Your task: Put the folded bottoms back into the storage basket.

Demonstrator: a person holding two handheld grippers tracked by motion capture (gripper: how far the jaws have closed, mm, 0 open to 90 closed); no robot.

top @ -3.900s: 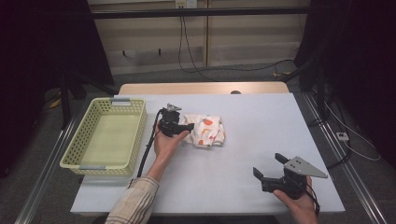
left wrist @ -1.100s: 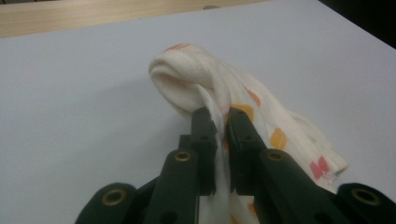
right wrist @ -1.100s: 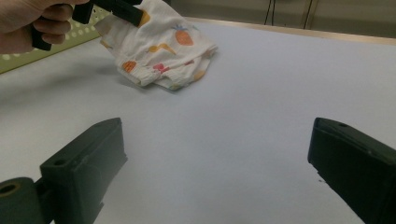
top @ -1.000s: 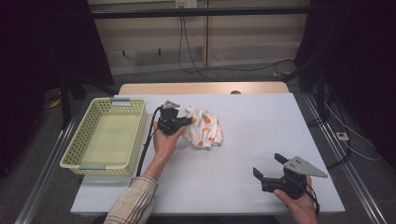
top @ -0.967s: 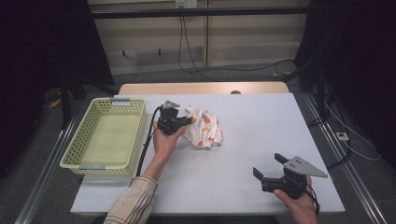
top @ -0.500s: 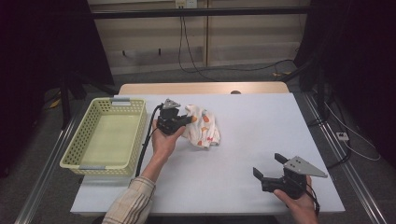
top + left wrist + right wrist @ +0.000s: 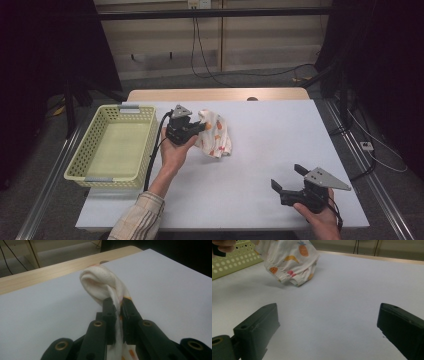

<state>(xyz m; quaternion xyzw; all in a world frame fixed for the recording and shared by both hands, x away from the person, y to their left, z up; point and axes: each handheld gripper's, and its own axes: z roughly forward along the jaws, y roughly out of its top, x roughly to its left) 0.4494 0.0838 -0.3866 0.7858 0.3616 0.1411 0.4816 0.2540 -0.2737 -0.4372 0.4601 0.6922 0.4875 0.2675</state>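
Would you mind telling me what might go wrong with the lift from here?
The left gripper pinches just a thin fold of the fruit-print cloth, so it may slip free. The hanging end looks close to the table and could drag or catch the basket rim on the way over.

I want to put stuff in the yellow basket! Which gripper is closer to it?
Left. The left gripper is just beside the yellow basket, holding the fruit-print cloth. The right gripper sits open far across the table, near the person's edge.
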